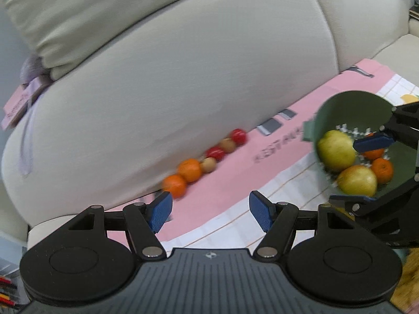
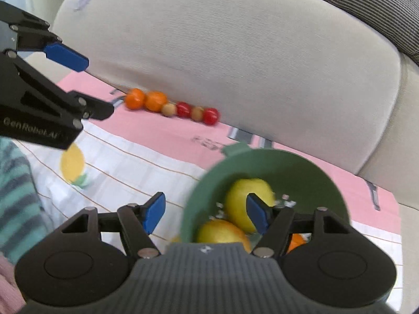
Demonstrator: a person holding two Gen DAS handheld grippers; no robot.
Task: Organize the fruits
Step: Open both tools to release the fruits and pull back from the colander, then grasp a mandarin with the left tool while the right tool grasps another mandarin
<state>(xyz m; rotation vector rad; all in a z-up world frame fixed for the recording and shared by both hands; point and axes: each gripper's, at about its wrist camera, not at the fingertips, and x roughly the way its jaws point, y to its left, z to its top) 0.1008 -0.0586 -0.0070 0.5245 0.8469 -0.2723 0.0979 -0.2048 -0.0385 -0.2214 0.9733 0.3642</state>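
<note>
Fruit row [image 1: 207, 161] lay along the cloth's [image 1: 225, 183] far edge against the sofa back [image 1: 183, 78], running left to right, straight beyond the left gripper [image 1: 210, 210], jaws apart and empty; right gripper [image 2: 207, 214], jaws apart and empty, hovered over the green bowl [image 2: 301, 167]

A home living room is showing here: a cream fabric sofa [image 1: 183, 78] with plump cushions is filling the background, and a pink printed cloth [image 1: 222, 178] is lying over its seat.

Fruit row [image 1: 207, 161] behind bowl [image 1: 351, 110]
</note>
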